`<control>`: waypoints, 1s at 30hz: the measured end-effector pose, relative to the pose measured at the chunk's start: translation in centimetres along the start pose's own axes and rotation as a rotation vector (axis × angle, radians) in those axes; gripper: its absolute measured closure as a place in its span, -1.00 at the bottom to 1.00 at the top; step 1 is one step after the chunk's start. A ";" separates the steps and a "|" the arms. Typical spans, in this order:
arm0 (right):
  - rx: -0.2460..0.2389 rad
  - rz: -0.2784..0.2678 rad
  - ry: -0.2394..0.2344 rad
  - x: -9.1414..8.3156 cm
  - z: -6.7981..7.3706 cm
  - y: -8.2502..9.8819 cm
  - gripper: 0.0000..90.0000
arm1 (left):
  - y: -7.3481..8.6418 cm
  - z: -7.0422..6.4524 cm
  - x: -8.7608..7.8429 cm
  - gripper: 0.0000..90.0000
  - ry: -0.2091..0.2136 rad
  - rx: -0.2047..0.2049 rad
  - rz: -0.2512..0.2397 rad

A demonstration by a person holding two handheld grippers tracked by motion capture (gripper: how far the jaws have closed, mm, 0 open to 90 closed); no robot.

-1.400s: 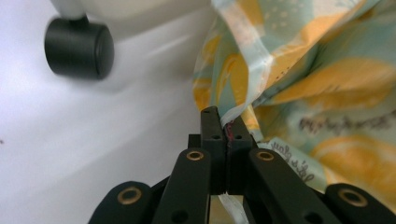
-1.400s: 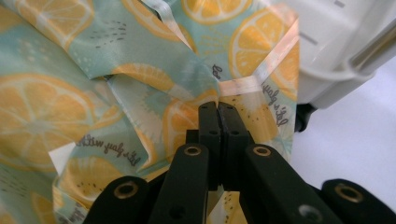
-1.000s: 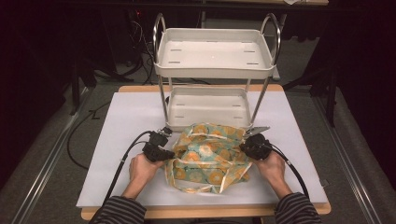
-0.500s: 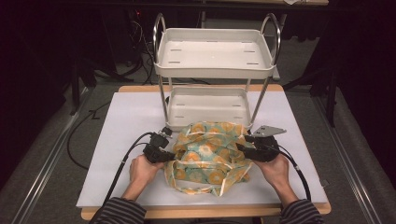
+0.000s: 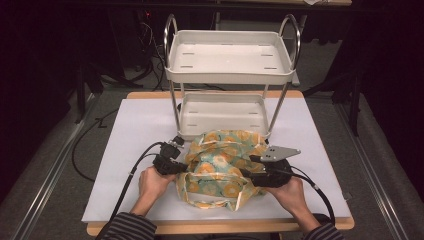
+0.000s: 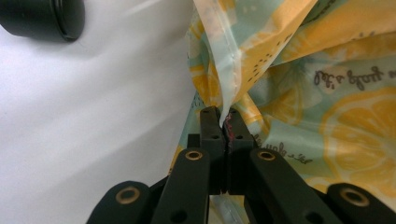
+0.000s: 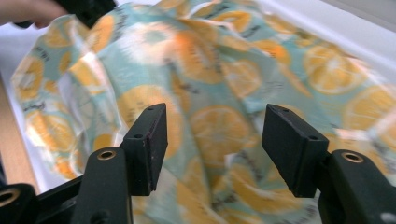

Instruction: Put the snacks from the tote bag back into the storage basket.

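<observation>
A crumpled teal bag printed with orange slices (image 5: 220,167) lies on the white mat in front of a two-tier rack. My left gripper (image 5: 182,167) is at the bag's left side. In the left gripper view its jaws (image 6: 223,119) are shut on a stitched hem of the bag (image 6: 327,116). My right gripper (image 5: 250,172) hovers at the bag's right side with its grey plate on top. Its jaws have just been opening. In the right gripper view they (image 7: 215,140) stand wide apart above the fabric (image 7: 224,70), and nothing is pinched between them.
A white two-tier tray rack (image 5: 230,75) with metal posts stands just behind the bag. The white mat (image 5: 125,140) has bare room to the left and right. Cables trail off the table's left side. A black round part (image 6: 46,18) sits near the left gripper.
The right gripper has let go of the bag's right edge, opened, and moved up and to the right. The left gripper has kept its grip and place.
</observation>
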State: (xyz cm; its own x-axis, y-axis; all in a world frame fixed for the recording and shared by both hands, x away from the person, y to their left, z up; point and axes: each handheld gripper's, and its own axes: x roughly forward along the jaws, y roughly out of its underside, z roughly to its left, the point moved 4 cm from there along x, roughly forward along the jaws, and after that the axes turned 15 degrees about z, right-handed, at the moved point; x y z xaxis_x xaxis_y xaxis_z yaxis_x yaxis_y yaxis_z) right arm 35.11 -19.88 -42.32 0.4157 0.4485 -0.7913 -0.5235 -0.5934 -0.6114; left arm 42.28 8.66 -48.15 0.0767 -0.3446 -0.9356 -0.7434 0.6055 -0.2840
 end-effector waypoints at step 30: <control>-0.159 0.106 -0.029 2.6 2.4 0.7 1.00 | 0.2 -0.2 -0.5 0.98 0.018 0.009 -0.028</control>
State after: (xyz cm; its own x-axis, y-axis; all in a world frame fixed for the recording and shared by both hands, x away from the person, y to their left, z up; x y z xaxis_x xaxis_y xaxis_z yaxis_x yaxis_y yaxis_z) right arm 34.07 -17.53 -44.80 0.3416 0.3956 -0.8525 -0.4384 -0.7353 -0.5169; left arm 41.95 8.83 -47.67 0.0854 -0.3737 -0.9236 -0.7355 0.6017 -0.3115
